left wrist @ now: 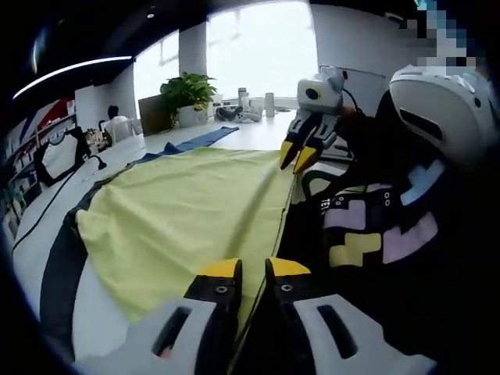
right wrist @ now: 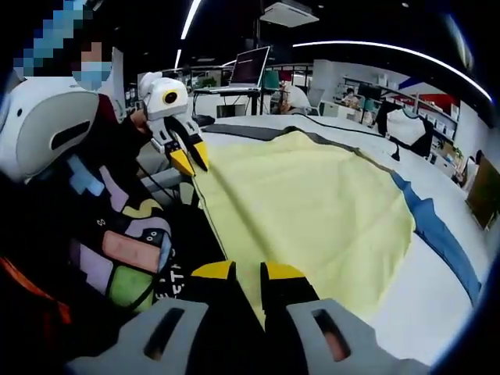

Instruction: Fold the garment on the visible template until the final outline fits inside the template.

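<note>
The near edge of the yellow garment (left wrist: 187, 219) is pinched by the left gripper (left wrist: 251, 269) and the right gripper (right wrist: 248, 272), both clamped shut on it. The cloth is spread over the white table (right wrist: 437, 305), away from both grippers.

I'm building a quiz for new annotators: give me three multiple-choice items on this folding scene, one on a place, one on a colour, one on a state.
1. Where does the potted plant stand?
A. at the table's far end, by the window
B. on the garment
C. on the floor

2. What colour is the garment?
A. red
B. pale yellow
C. black

3. How do the left gripper and right gripper stand to the garment?
A. both far above it
B. each closed on its near edge
C. one holds a cup

Key: 1 A, the left gripper view shows it past the cloth, near the bright window. 2 B, both views show yellow fabric. 3 B, each view's jaws meet on the cloth's edge.
</note>
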